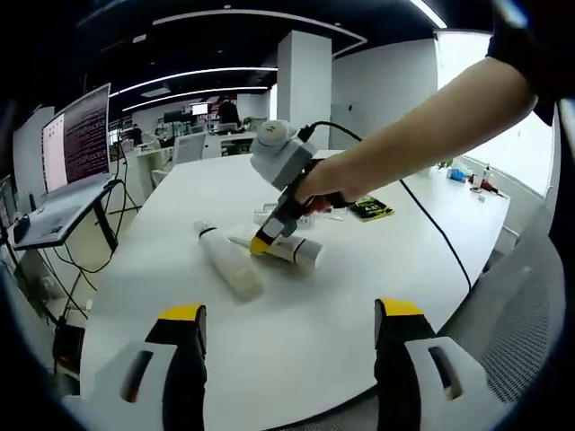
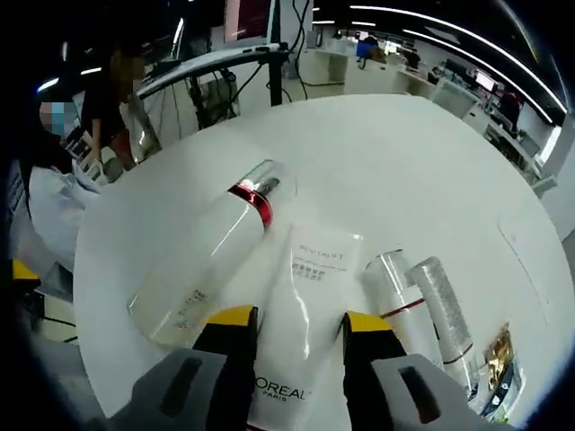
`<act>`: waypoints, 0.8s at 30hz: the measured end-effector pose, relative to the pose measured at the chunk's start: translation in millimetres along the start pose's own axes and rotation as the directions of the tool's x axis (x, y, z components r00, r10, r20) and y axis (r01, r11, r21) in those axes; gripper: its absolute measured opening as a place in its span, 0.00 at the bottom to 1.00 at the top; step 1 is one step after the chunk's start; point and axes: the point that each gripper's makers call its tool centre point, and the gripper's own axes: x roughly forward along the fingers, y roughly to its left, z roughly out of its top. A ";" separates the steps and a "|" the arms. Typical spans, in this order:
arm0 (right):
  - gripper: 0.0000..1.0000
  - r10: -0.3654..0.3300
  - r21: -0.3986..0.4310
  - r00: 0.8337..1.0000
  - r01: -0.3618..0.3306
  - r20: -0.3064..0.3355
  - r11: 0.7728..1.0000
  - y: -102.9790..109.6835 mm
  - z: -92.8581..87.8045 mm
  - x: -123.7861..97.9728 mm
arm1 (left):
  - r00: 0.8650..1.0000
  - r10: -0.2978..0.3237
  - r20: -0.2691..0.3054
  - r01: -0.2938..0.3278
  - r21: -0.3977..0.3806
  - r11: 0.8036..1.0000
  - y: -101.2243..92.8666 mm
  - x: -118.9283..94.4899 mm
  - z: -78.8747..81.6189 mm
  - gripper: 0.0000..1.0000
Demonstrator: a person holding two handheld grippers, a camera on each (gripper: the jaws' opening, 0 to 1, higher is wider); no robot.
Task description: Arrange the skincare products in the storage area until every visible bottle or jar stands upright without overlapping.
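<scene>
The left gripper [image 1: 287, 337] hangs above the near edge of the white desk [image 1: 359, 269], its jaws wide apart and holding nothing. Further on the desk, a big white bottle [image 1: 229, 260] lies on its side. Just beside it lies a white tube [image 1: 292, 249], and the right gripper [image 1: 262, 242] comes down on this tube, held by a person's hand [image 1: 316, 189].

In the right gripper view, the right gripper [image 2: 293, 325] has its jaws on both sides of the tube [image 2: 301, 341], which carries printed letters. The jaws are partly open and it is not possible to tell if they already press the tube. The big bottle [image 2: 211, 260] with a red ring near its clear cap lies to the left, touching the tube. On the other side lie two smaller bottles [image 2: 422, 305], close together. All the products are lying flat; none stands upright. A laptop [image 1: 76, 148] stands on a side table at the left.
</scene>
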 end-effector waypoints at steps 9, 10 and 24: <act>0.24 0.006 0.079 0.999 -0.010 0.050 0.997 -0.5 -0.6 -6.5 | 1.000 0.001 -0.002 -0.001 0.003 1.000 0.1 0.2 0.3 0.70; 0.23 0.006 0.072 0.999 -0.010 0.054 0.997 1.3 -2.9 -8.4 | 1.000 0.002 -0.002 -0.002 0.005 1.000 -0.3 0.1 1.0 0.70; 0.19 -0.017 0.077 0.983 0.003 0.182 0.997 -8.4 3.9 -25.7 | 1.000 0.004 0.002 -0.004 0.005 1.000 0.9 -0.1 1.3 0.70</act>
